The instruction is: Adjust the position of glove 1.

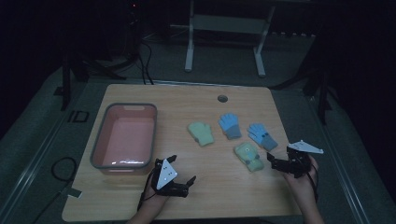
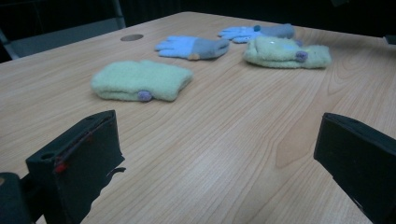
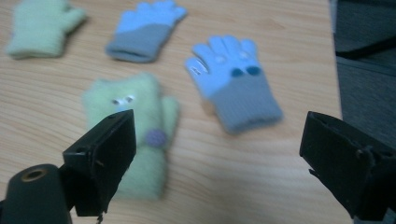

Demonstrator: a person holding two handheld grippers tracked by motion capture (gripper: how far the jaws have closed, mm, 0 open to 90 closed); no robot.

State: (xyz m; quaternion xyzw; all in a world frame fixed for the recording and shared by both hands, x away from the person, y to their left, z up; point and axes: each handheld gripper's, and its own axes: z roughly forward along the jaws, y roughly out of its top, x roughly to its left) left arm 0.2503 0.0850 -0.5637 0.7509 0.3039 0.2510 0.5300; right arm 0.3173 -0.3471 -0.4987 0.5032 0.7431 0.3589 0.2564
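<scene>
Four small gloves lie on the right half of the wooden table (image 1: pixel 140 95). They are a plain green mitten (image 1: pixel 201 133), a blue glove with a grey cuff (image 1: pixel 229 125), a second blue glove (image 1: pixel 261 135) and a green mitten with a face (image 1: pixel 248 155). My left gripper (image 1: pixel 182 169) rests open near the front edge, pointing toward the gloves, with nothing between its jaws (image 2: pixel 219 158). My right gripper (image 1: pixel 280 157) is open just right of the face mitten (image 3: pixel 144 100), and the second blue glove (image 3: pixel 233 79) lies ahead of it (image 3: pixel 219 149).
A grey-rimmed pink bin (image 1: pixel 99 140) stands empty on the table's left half, beside my left gripper. A round cable hole (image 1: pixel 222 98) sits at the table's back. Beyond the table, a white frame (image 1: pixel 224 28) stands on the dark floor.
</scene>
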